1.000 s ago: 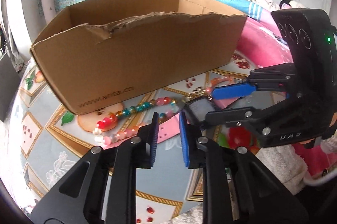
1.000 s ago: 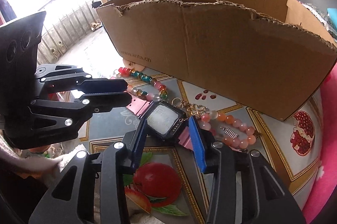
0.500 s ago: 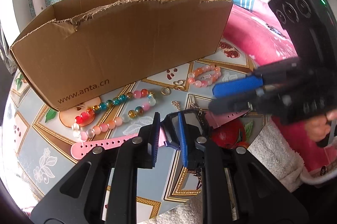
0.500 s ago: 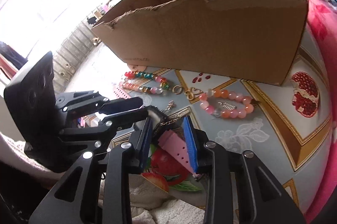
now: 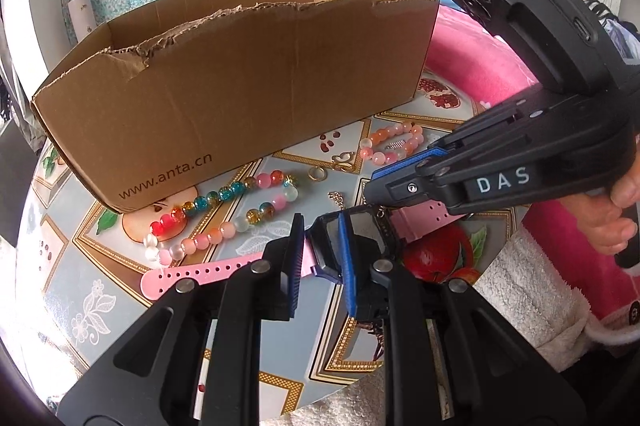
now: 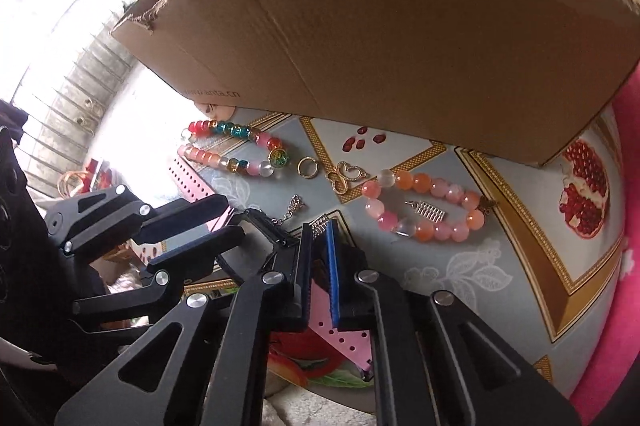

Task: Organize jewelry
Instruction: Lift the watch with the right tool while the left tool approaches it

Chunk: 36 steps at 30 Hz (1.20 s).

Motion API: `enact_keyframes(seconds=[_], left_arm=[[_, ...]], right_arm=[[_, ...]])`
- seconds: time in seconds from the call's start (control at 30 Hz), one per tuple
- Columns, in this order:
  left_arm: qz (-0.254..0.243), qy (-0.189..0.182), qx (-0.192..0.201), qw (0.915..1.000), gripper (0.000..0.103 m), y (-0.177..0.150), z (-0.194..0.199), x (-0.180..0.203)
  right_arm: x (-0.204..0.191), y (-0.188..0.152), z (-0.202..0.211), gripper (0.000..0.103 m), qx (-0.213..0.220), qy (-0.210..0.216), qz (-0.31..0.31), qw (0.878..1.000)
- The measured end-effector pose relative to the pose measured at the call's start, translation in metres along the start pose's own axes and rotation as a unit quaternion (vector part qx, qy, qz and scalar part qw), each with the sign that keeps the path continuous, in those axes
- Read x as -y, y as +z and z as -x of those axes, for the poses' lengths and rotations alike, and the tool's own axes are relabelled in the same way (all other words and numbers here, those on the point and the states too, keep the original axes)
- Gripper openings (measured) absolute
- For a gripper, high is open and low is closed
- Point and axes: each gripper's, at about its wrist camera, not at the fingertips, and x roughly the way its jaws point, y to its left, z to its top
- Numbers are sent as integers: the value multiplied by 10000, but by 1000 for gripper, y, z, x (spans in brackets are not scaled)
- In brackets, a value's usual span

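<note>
Both grippers meet at a pink watch (image 5: 360,230) at lower centre. The left gripper (image 5: 320,258) is clamped on its case. The right gripper (image 6: 318,266) has just been closing and is now clenched on the pink strap. In mid-frame, two bead bracelets (image 6: 236,150), a ring (image 6: 308,168) and charms lie loose on the table (image 6: 500,266). Above them, little of the cardboard box (image 5: 240,98) interior shows. Sorting looks barely started.
</note>
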Motion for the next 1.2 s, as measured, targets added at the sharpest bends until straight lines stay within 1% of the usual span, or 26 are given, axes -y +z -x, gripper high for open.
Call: enact_keyframes(seconds=[0.03, 0.1, 0.17, 0.3, 0.37, 0.47, 0.57, 0.63, 0.73, 0.77, 0.83, 0.9, 1.03, 1.07, 1.1, 1.2], left_arm=[[-6, -7, 7, 10000, 16, 0, -1, 0], [-15, -30, 18, 10000, 16, -1, 1, 0], [-17, -50, 32, 10000, 16, -2, 2, 0], [-22, -53, 60, 10000, 17, -4, 4, -1], [-14, -61, 70, 10000, 17, -5, 5, -1], [6, -80, 74, 9999, 17, -6, 5, -2], [23, -79, 86, 9999, 17, -6, 6, -4], [53, -81, 88, 9999, 17, -6, 5, -4], [58, -60, 79, 9999, 16, -5, 5, -5], [64, -58, 70, 9999, 17, -5, 5, -5], [78, -43, 72, 9999, 17, -6, 6, -5], [85, -30, 76, 9999, 17, -5, 6, -4], [87, 22, 87, 9999, 18, -6, 7, -3], [105, 24, 86, 9999, 18, -6, 7, -3], [130, 16, 88, 9999, 18, -6, 7, -3], [172, 5, 86, 9998, 18, -7, 8, -4]], right_arm=[[-3, 1, -1, 5, -29, -79, 122, 9999], [-8, 3, -3, 0, -74, -230, 325, 9992], [-10, 7, -3, 0, -85, -256, 366, 9990], [-15, 21, -9, 0, 36, -487, 411, 9980], [-9, 25, -8, 0, 24, -391, 295, 9988], [2, 28, -2, 1, -13, -79, 129, 9999], [-2, 28, 1, 1, -10, 43, 258, 9997], [-7, 28, -4, 1, -98, 95, 385, 9992], [-14, 25, -10, 2, -163, -45, 647, 9978], [-18, 26, -13, 4, -178, -121, 738, 9970], [-25, 27, -15, 4, -118, -379, 901, 9951], [-27, 32, -22, 4, -70, -438, 916, 9948], [-22, 39, -22, 4, 141, -707, 868, 9936], [-21, 41, -22, 4, 171, -710, 823, 9939], [-20, 41, -22, 4, 215, -627, 757, 9949], [-13, 42, -11, 4, 259, -148, 562, 9980]])
